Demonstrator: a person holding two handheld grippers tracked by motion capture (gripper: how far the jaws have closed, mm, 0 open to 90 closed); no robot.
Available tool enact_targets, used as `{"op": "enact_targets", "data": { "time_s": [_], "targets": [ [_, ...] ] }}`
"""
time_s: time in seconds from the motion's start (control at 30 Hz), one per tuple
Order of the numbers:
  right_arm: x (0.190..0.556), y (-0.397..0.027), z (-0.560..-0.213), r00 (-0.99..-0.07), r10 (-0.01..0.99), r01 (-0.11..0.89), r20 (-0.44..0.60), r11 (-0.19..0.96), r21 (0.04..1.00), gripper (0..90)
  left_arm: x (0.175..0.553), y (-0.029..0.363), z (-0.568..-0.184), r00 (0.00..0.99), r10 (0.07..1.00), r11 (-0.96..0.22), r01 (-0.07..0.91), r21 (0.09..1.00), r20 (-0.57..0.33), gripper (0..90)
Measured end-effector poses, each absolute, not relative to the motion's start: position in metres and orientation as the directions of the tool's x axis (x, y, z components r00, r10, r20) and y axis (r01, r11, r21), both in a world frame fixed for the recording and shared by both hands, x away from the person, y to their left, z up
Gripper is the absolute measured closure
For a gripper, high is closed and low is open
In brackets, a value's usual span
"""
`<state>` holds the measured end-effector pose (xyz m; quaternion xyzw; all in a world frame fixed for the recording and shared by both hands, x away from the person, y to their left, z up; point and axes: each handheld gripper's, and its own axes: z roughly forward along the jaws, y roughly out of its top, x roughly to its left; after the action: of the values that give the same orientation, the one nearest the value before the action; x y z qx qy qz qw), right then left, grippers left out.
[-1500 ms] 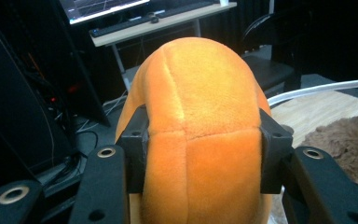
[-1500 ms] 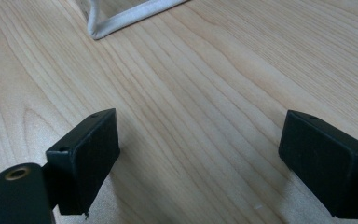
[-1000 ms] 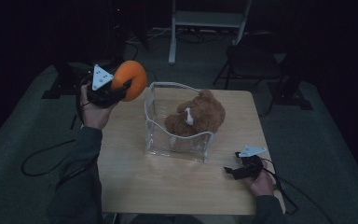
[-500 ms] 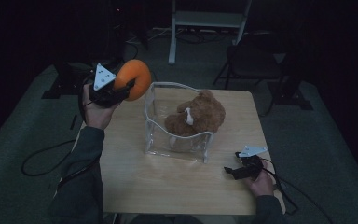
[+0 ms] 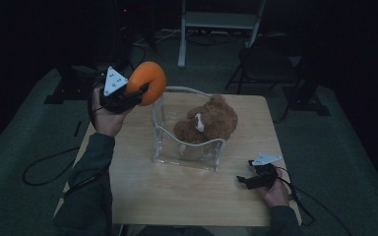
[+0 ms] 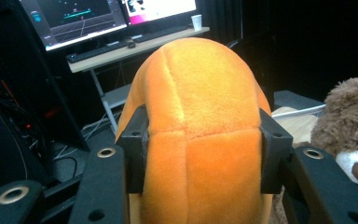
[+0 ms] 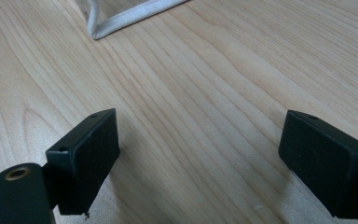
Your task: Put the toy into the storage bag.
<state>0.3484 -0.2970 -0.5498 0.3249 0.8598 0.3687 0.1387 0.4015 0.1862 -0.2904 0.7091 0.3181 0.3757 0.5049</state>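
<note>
The left gripper clamps the orange plush ball between its pads, just outside the clear bag's rim, while the right gripper rests wide and empty on the table; released here, the soft ball could strike the rim, bounce off the teddy bear and roll away.

Worktop: pale wood, straight grain, squarish, standing on grey floor.

Clear bag with white piping sits directly on it, near the middle, ahead and to the left of the right gripper; a brown teddy bear is inside, not touching the wood.

The right gripper lies low at the worktop's near right part (jaws spread wide over bare grain, nothing between). A corner of the bag's white edging shows just beyond its jaws.

A black cable trails across the floor, well left of that gripper.
</note>
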Motion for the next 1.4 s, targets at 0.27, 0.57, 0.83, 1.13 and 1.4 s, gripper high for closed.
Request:
{"op": "enact_targets", "data": {
  "time_s": [0.27, 0.57, 0.83, 1.13, 1.4],
  "targets": [
    [0.348, -0.297, -0.55, -0.75, 0.661, 0.456, 0.001, 0.517, 0.724, 11.4, 0.401, 0.179, -0.291, 0.532, 0.82, -0.287, 0.066, 0.956, 0.21, 51.1],
    [0.348, -0.297, -0.55, -0.75, 0.661, 0.456, 0.001, 0.517, 0.724, 11.4, 0.4, 0.172, -0.29, 0.554, 0.809, -0.275, 0.063, 0.959, 0.195, 51.1],
    [0.348, -0.297, -0.55, -0.75, 0.661, 0.456, 0.001, 0.517, 0.724, 11.4, 0.401, 0.165, -0.291, 0.573, 0.799, -0.269, 0.066, 0.961, 0.184, 51.1],
    [0.348, -0.297, -0.55, -0.75, 0.661, 0.456, 0.001, 0.517, 0.724, 11.4, 0.401, 0.156, -0.293, 0.594, 0.786, -0.259, 0.068, 0.964, 0.169, 51.1],
    [0.348, -0.297, -0.55, -0.75, 0.661, 0.457, 0.001, 0.517, 0.724, 11.4, 0.4, 0.149, -0.298, 0.614, 0.773, -0.255, 0.071, 0.964, 0.159, 51.0]
  ]
}}
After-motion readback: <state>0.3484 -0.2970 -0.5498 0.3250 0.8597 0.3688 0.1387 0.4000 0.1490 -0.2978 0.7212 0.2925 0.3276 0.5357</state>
